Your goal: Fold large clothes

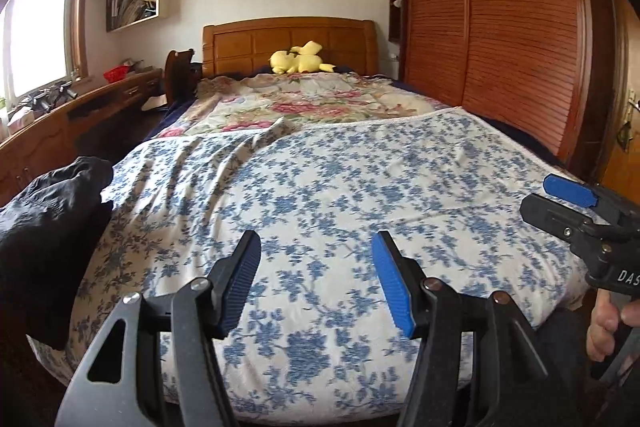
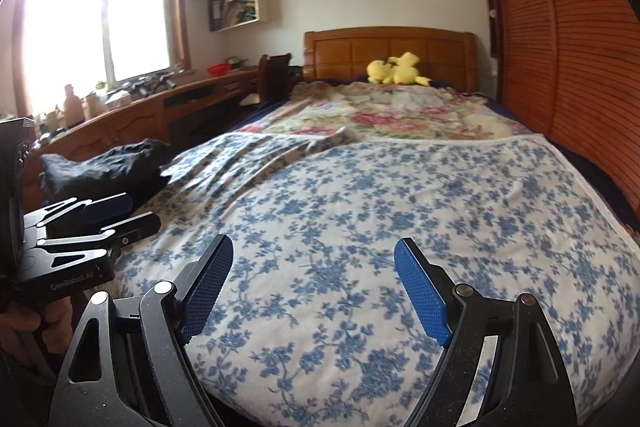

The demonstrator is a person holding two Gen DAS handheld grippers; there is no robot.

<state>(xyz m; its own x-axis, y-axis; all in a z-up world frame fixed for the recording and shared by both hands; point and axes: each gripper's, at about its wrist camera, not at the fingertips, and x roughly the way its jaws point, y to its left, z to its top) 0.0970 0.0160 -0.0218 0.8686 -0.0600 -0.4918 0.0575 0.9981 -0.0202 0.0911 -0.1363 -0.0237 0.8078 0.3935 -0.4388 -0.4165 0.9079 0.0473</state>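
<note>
A dark, crumpled garment [image 1: 48,227] lies on the bed's left edge; it also shows in the right wrist view [image 2: 104,167]. My left gripper [image 1: 316,251] is open and empty, hovering over the foot of the bed, right of the garment. My right gripper [image 2: 314,255] is open and empty over the blue-flowered cover [image 2: 380,207]. The right gripper shows at the right edge of the left wrist view [image 1: 568,199]. The left gripper shows at the left of the right wrist view [image 2: 108,215].
The bed carries a blue-flowered cover [image 1: 320,195] and a pink-flowered quilt [image 1: 312,103] behind it. A yellow plush toy [image 1: 298,61] sits by the headboard [image 1: 288,43]. A wooden wardrobe [image 1: 500,27] stands right, a desk [image 2: 132,115] and window [image 2: 96,11] left.
</note>
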